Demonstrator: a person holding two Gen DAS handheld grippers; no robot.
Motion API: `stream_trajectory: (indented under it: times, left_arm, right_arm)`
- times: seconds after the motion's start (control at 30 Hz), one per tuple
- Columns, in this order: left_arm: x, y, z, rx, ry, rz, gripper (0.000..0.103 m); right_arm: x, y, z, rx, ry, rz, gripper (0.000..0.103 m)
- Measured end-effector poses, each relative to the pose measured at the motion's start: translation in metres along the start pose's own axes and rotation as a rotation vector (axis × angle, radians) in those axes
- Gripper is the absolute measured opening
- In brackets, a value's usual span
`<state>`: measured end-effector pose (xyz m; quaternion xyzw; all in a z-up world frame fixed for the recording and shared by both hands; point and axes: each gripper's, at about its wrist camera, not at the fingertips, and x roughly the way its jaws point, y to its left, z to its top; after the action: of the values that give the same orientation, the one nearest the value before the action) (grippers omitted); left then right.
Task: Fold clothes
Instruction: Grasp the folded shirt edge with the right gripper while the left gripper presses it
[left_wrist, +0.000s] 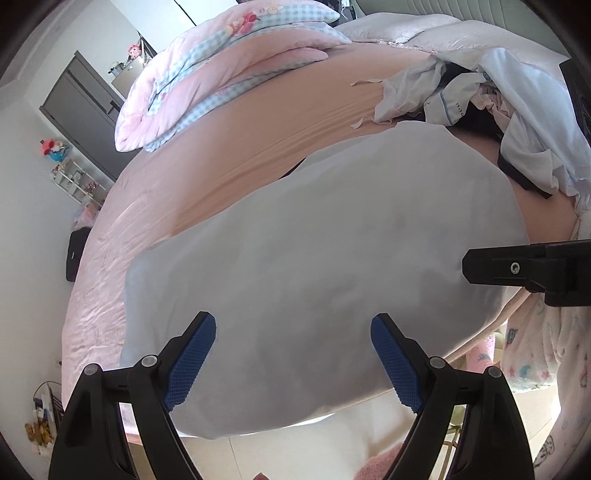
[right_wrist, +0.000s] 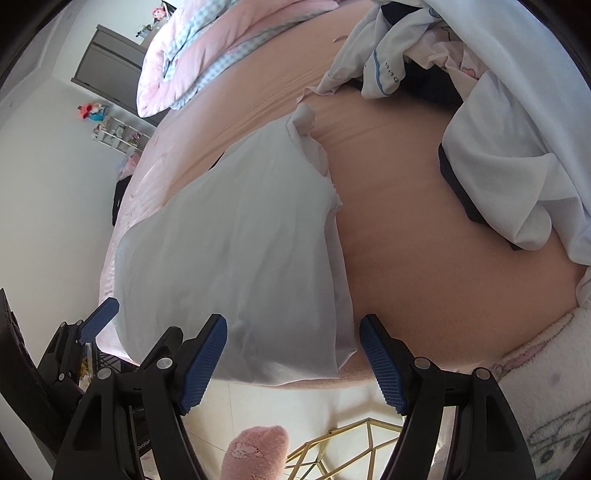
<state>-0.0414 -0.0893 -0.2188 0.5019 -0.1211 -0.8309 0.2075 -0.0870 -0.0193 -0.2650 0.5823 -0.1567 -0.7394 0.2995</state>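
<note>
Both grippers, left (left_wrist: 293, 354) and right (right_wrist: 293, 356), hovered with fingers apart, gripping nothing, above the pale blue folded garment (left_wrist: 314, 258) at the pink-sheeted bed's (left_wrist: 229, 147) near edge, apparently poised to grasp it for another fold.

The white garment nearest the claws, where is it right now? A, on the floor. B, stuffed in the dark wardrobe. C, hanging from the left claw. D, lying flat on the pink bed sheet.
D: the white garment lies spread on the pink bed sheet, with both claws open above its near edge.
</note>
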Motion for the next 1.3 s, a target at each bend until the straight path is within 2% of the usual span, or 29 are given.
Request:
stream_trajectory:
  times: [0.1,0.23,0.37,0.4,0.43,0.5,0.57,0.63,0.73,0.87,1.03,1.3]
  left_arm:
    - [0.002,-0.004,-0.001,-0.005,0.011,-0.02,0.086]
    - [0.005,-0.018,-0.003,0.043,0.014,-0.014,0.086]
    - [0.005,-0.031,-0.003,0.08,0.001,-0.015,0.086]
    - [0.004,-0.034,-0.002,0.085,-0.004,-0.019,0.086]
    - [0.003,-0.036,-0.002,0.09,-0.011,-0.022,0.086]
    - [0.002,-0.04,-0.002,0.112,-0.022,-0.021,0.086]
    - [0.001,-0.046,-0.002,0.141,-0.034,-0.013,0.086]
    - [0.001,-0.054,-0.004,0.181,-0.048,0.012,0.086]
    - [-0.001,-0.063,-0.006,0.227,-0.069,0.037,0.086]
    - [-0.002,-0.063,-0.007,0.205,-0.101,0.026,0.086]
    - [0.006,-0.061,-0.004,0.2,-0.076,0.012,0.086]
    - [0.004,-0.084,-0.011,0.378,-0.145,0.136,0.086]
  right_arm:
    - [0.0,-0.007,0.0,0.024,-0.005,0.036,0.074]
    - [-0.002,-0.018,-0.001,0.067,-0.016,0.097,0.074]
    - [-0.002,-0.018,-0.003,0.055,-0.022,0.111,0.074]
    - [-0.002,-0.018,-0.004,0.048,-0.022,0.108,0.069]
    - [-0.003,-0.017,-0.004,0.04,-0.021,0.104,0.056]
    - [-0.002,-0.016,-0.004,0.032,-0.012,0.088,0.045]
    - [-0.002,-0.016,-0.005,0.027,-0.01,0.087,0.043]
    - [-0.005,-0.016,-0.004,0.033,-0.015,0.115,0.032]
    - [-0.011,-0.015,-0.001,0.042,-0.027,0.167,0.026]
    - [-0.018,-0.009,0.004,0.018,-0.043,0.174,0.025]
    - [-0.022,0.0,0.008,-0.017,-0.053,0.158,0.025]
    - [-0.024,0.009,0.01,-0.054,-0.044,0.145,0.025]
